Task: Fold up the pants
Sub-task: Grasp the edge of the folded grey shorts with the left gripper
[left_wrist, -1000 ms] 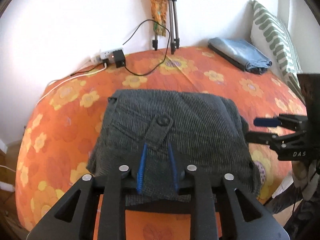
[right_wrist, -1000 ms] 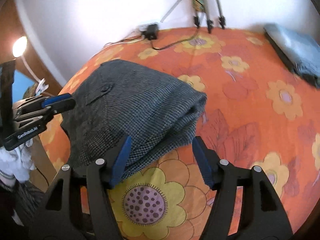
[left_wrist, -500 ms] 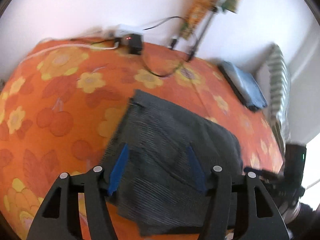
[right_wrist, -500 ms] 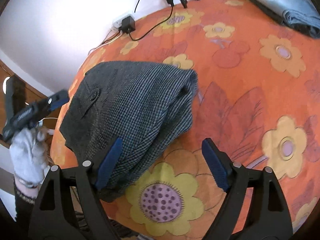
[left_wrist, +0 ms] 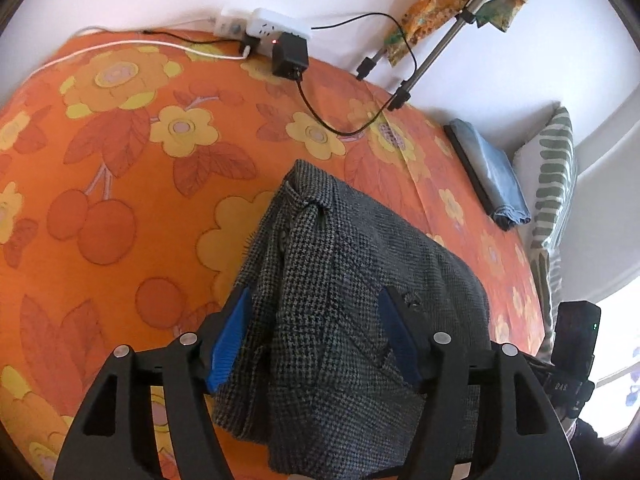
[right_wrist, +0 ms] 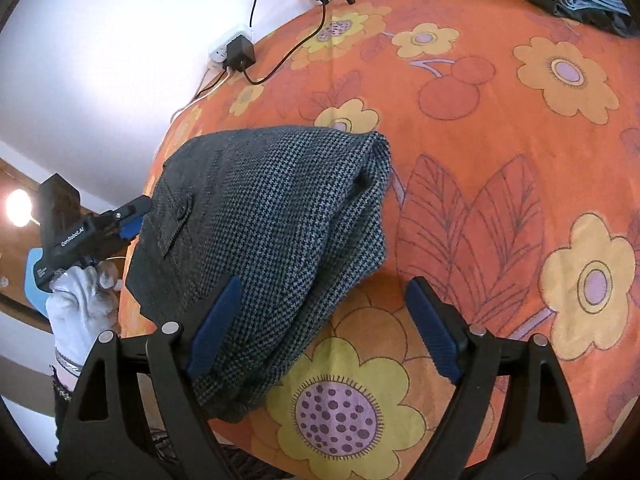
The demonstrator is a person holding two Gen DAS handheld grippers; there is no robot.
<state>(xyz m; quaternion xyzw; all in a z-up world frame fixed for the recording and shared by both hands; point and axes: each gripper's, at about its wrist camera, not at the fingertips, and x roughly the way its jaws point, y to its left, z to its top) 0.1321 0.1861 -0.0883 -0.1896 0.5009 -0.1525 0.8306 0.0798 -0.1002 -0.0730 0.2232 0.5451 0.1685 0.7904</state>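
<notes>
One folded houndstooth wool pants, floral bedspread

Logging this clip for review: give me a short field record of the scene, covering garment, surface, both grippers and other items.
garment: grey checked pants, folded into a compact bundle
surface: orange floral bedspread
left gripper: jaws opening, astride the bundle's near edge, pads not pressing
right gripper: jaws opening, bundle's corner between them, not gripped
other: folded blue garment, striped pillow, power strip

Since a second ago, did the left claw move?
Yes. The left gripper slid off the button flap toward the left edge of the folded pants, nearer the power strip, its jaws opening.
</notes>
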